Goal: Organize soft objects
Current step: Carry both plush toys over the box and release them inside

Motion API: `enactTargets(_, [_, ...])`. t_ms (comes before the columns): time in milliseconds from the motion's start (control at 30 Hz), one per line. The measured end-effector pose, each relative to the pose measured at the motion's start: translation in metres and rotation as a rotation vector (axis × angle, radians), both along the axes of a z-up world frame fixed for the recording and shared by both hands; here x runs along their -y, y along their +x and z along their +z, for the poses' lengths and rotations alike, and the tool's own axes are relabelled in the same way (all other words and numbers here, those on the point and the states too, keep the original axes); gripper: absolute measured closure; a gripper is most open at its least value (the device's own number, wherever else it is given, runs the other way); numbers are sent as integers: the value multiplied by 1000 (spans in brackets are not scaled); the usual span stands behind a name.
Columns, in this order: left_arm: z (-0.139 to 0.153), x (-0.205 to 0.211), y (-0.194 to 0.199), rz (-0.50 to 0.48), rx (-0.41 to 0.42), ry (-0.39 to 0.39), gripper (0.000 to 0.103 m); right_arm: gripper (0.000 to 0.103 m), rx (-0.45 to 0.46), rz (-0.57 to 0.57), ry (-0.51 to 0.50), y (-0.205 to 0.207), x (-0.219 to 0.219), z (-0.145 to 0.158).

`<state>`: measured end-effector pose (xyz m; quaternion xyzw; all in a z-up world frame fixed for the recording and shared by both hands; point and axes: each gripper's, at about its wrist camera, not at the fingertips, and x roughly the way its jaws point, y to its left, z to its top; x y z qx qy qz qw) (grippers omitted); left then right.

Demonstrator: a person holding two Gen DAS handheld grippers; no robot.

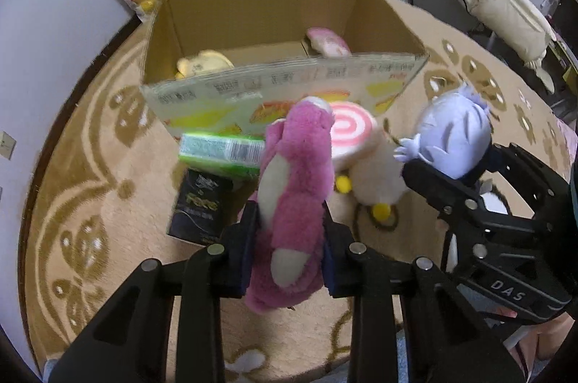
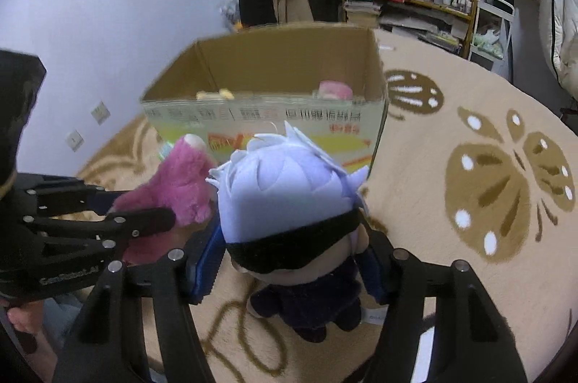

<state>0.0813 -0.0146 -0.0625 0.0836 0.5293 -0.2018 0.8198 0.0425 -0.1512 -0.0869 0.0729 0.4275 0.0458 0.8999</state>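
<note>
Clamped in the left gripper (image 1: 289, 249), a fuzzy pink plush bear (image 1: 294, 202) hangs above the tan patterned carpet (image 1: 108, 202). Beside it, the right gripper (image 2: 289, 269) squeezes a lilac-haired blindfolded doll (image 2: 289, 202). Ahead, the open cardboard box (image 2: 267, 108) has bare floor inside its near rim.

Cardboard box (image 1: 281, 83) open on top, near wall blocking

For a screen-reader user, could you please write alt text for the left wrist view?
The left hand-held gripper is shut on a pink plush bear above a beige rug, facing an open cardboard box.
</note>
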Motion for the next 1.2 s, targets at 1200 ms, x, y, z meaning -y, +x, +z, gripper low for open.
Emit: enactTargets(1200, [79, -26, 50, 210, 413, -113, 74, 35, 292, 7, 56, 45, 11, 55])
